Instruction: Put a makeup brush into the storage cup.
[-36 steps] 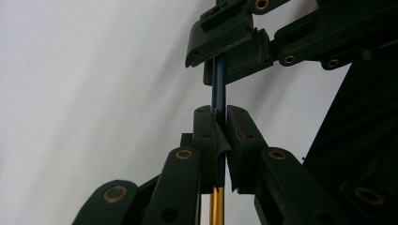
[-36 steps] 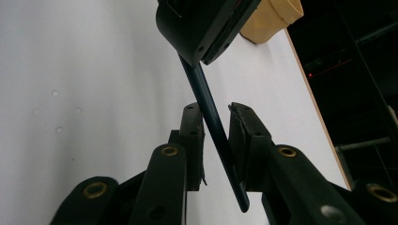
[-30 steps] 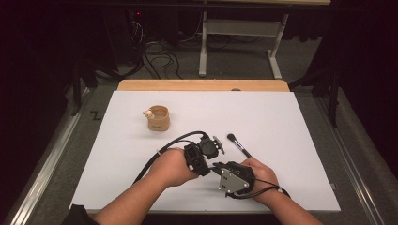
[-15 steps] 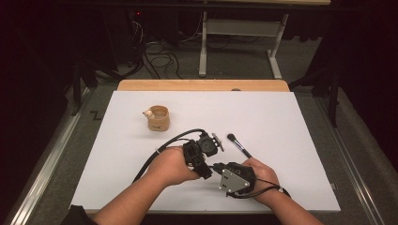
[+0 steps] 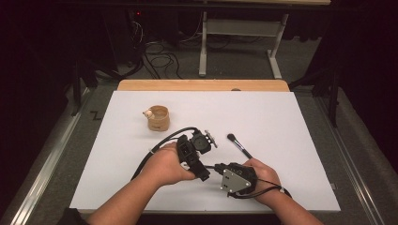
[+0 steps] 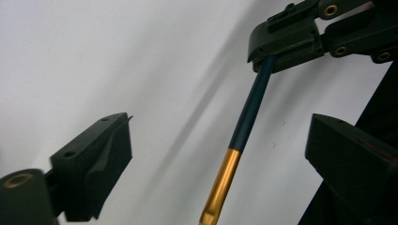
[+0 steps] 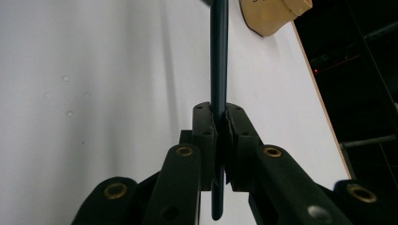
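Brush clamped in the right hand-held gripper, left one open around it

In the high view both hands sit low in the frame, near the bottom edge of the white counter (image 5: 291, 122). The left hand-held gripper (image 5: 202, 172) lies just left of centre, its cable looping off toward the lower left. The right hand-held gripper (image 5: 220, 166), with its grey three-cornered plate on top, sits just right of it, and the two nearly meet nose to nose.

A makeup brush (image 5: 238, 145) slants from its dark bristle tip, a little right of centre, down toward the right hand.

In the right gripper view the jaws are pressed together on the brush's dark blue handle (image 7: 218, 70), which runs straight up the middle of the frame; a short end of it pokes out below the jaws.

In the left gripper view the jaws stand wide apart at the lower left and right edges, with the brush (image 6: 244, 122) crossing the gap between them and touching neither. Its gold band is at the bottom centre and its blue handle rises to the upper right, where the right hand-held gripper (image 6: 286, 42) pinches it.

A small wooden cup (image 5: 157, 118) stands alone in the upper left part of the counter, well apart from the hands. The far half and the whole right side of the counter are bare, up to the wooden strip (image 5: 202, 85) along the far edge
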Demonstrator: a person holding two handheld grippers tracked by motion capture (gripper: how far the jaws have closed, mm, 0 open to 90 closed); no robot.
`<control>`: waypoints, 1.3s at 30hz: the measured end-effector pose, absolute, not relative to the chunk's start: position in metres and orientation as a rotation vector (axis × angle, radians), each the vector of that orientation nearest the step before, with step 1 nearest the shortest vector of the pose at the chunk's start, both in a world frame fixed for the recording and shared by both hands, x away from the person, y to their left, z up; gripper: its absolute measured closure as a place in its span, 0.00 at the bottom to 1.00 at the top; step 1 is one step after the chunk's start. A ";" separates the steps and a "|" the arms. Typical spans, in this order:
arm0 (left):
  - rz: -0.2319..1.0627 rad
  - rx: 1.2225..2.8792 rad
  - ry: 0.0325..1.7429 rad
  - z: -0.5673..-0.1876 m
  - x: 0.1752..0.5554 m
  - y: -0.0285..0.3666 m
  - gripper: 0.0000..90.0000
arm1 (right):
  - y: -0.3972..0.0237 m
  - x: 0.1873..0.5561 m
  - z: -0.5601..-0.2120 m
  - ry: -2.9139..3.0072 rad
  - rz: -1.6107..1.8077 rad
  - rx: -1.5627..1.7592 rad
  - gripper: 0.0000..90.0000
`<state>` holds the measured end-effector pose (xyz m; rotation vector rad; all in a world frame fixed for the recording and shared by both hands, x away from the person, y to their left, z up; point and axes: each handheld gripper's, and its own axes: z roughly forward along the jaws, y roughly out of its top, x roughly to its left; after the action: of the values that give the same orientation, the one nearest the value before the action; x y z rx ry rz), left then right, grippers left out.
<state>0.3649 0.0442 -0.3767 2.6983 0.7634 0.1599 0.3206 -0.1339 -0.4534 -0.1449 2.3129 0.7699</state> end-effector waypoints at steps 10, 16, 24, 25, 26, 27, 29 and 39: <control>0.174 2.684 0.780 -0.377 0.363 0.051 0.01 | -0.139 0.322 -0.455 2.319 0.754 -0.132 0.95; 0.185 2.658 0.791 -0.375 0.362 0.060 0.01 | -0.146 0.323 -0.456 2.327 0.755 -0.099 0.95; 0.193 2.606 0.786 -0.374 0.360 0.075 0.01 | -0.155 0.326 -0.456 2.322 0.771 -0.048 0.95; 0.197 2.600 0.785 -0.374 0.359 0.076 0.01 | -0.156 0.327 -0.456 2.321 0.771 -0.056 0.95; 0.197 2.590 0.782 -0.374 0.359 0.077 0.01 | -0.157 0.326 -0.456 2.321 0.776 -0.041 0.95; 0.199 2.585 0.779 -0.375 0.358 0.079 0.01 | -0.157 0.327 -0.456 2.318 0.779 -0.041 0.96; 0.212 2.555 0.789 -0.377 0.358 0.082 0.01 | -0.159 0.328 -0.456 2.314 0.782 -0.042 0.95; 0.255 2.397 0.771 -0.392 0.354 0.099 0.05 | -0.162 0.329 -0.457 2.319 0.828 0.009 0.95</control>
<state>0.3537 0.0993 -0.3924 2.3966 0.7710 0.2547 0.3286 -0.1623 -0.4568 0.0086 2.3191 0.8277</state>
